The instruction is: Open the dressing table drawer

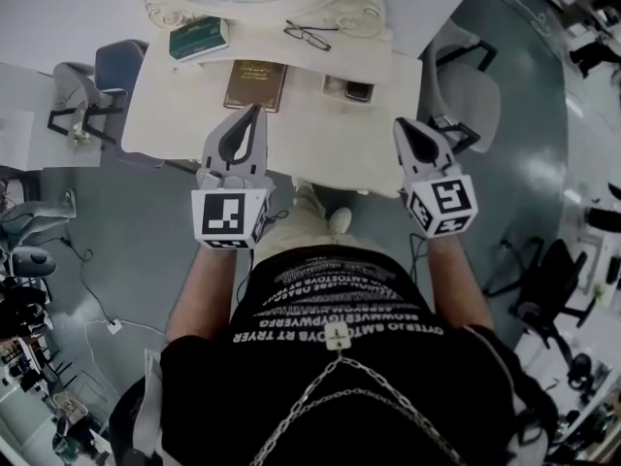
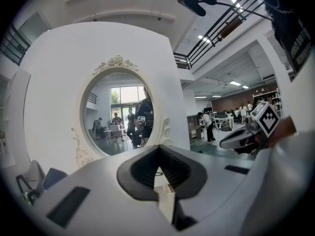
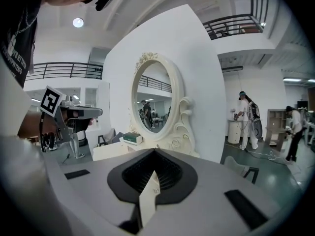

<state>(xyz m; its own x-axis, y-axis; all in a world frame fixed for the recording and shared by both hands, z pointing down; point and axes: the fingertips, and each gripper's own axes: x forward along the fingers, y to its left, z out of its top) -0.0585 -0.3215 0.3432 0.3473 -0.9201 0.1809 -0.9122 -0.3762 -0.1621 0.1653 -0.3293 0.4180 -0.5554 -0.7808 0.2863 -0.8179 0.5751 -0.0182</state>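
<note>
Hovering at the near edge of the dressing table counter (image 1: 310, 132), my left gripper (image 1: 256, 111) and right gripper (image 1: 402, 126) both have jaws together, holding nothing. The drawer must lie under that edge, hidden from above and not yet touched. Next, I judge, one gripper should drop, part its jaws and catch the drawer front.

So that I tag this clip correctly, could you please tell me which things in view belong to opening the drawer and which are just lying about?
Job in hand: dressing table; left gripper and right gripper, both shut and empty. The drawer front is hidden from above.

Lying about: green book; brown book; glasses; grey chair; white chair.
</note>
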